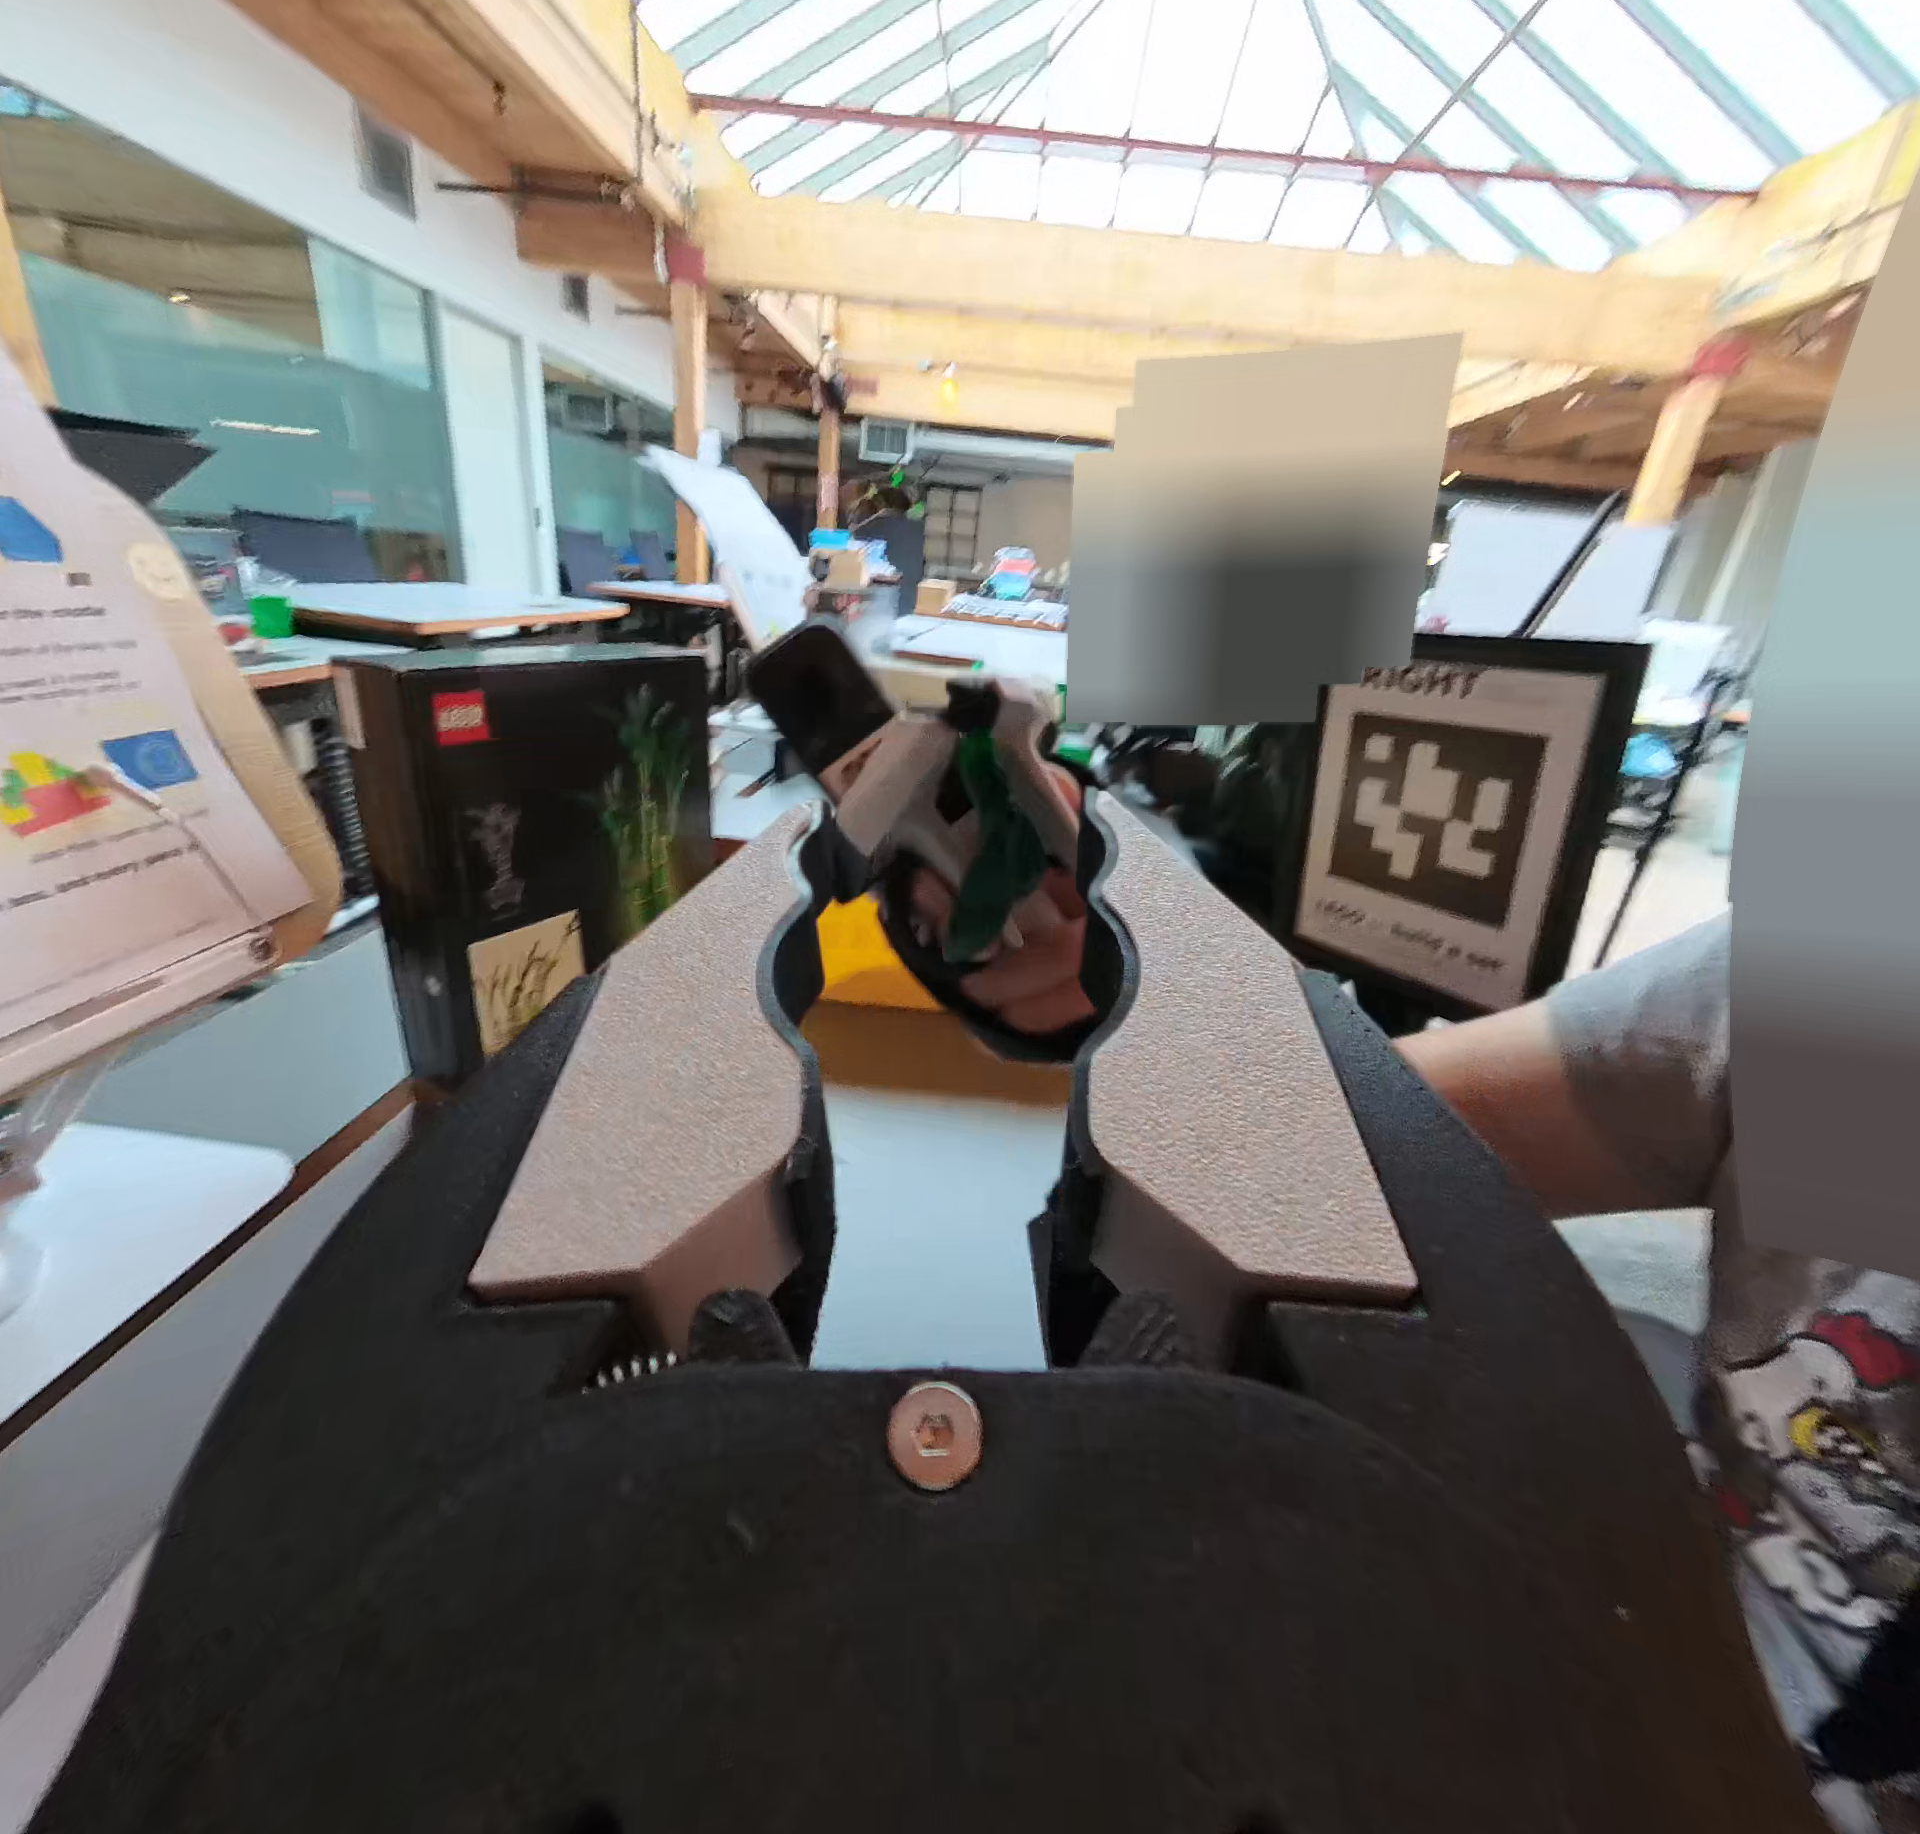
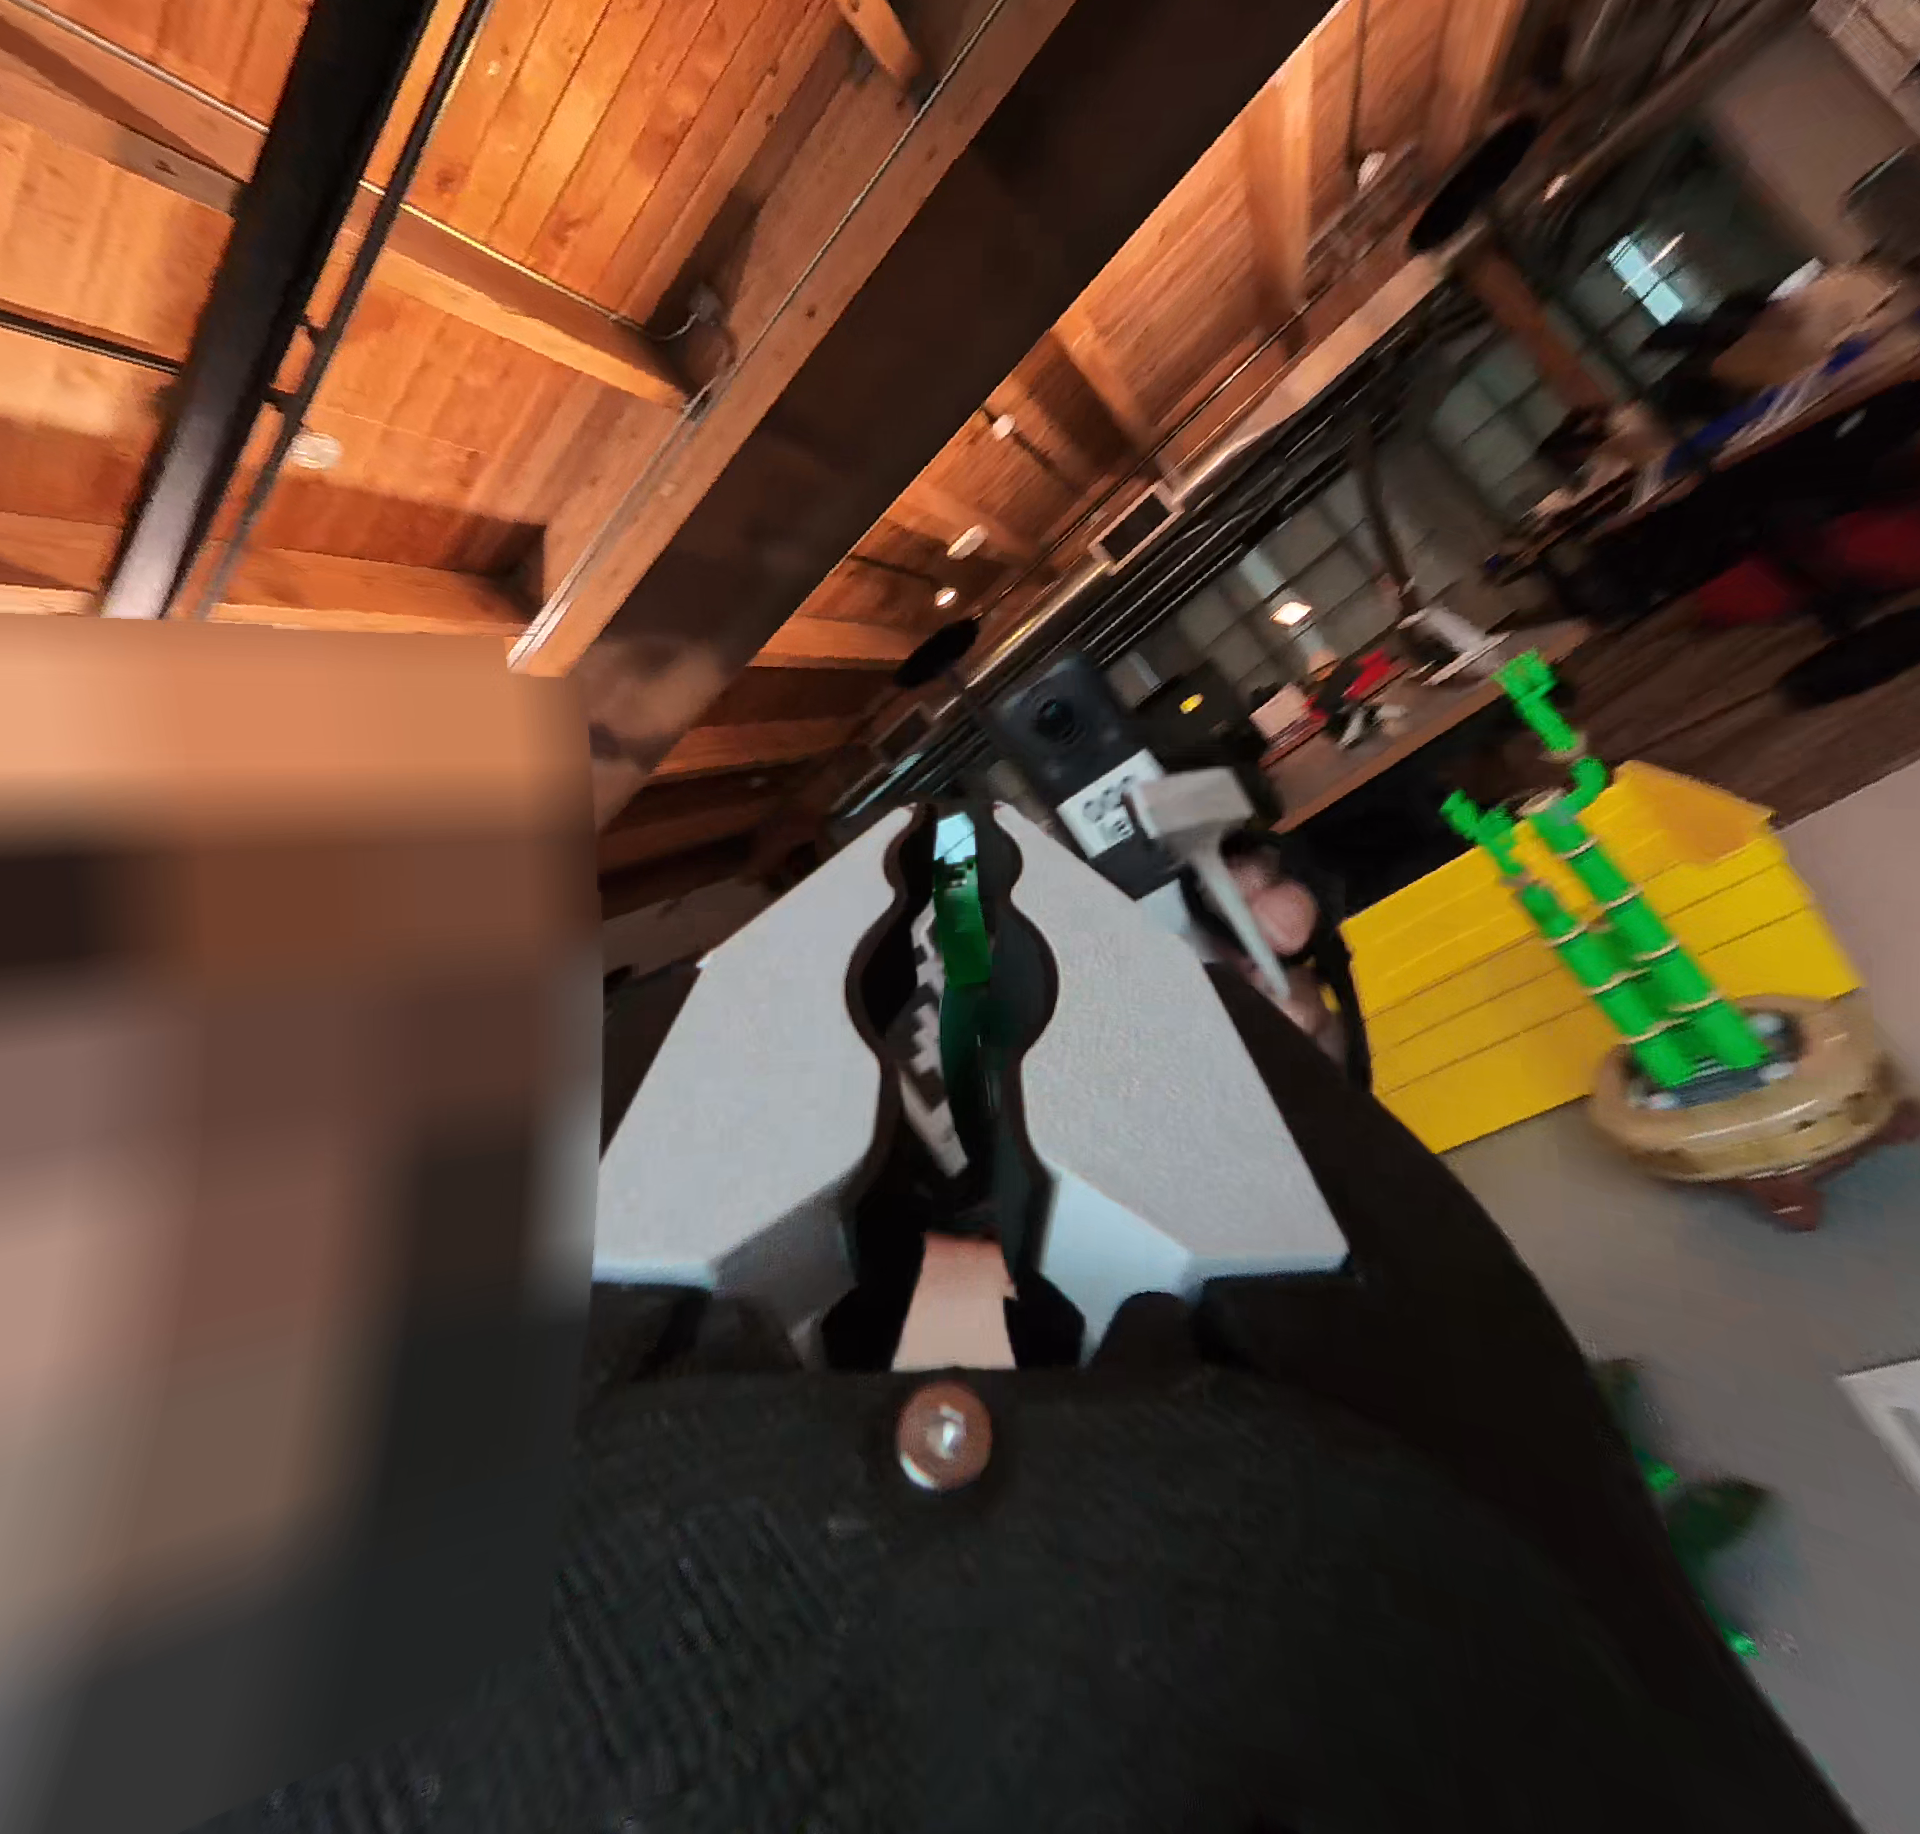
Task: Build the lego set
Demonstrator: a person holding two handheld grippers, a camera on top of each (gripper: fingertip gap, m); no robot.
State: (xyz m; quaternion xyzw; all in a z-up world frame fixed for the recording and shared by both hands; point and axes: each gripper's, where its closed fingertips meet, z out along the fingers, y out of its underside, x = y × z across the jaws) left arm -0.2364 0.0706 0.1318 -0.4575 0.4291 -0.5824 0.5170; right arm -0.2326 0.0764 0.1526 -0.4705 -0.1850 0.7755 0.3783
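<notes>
1. Your desk (image 1: 925,1213) is smooth and pale; overhead are timber beams and a glazed roof.
2. Your left gripper (image 1: 951,828) stands parted and empty, its fingers (image 1: 675,1057) grainy and tan.
3. Your right gripper (image 2: 961,849) pinches a thin, dark green leaf piece (image 2: 961,953) at centre frame.
4. At right, glossy green bamboo stalks (image 2: 1600,943) rise from a round tan pot (image 2: 1745,1109) beside stacked yellow bins (image 2: 1455,995).
</notes>
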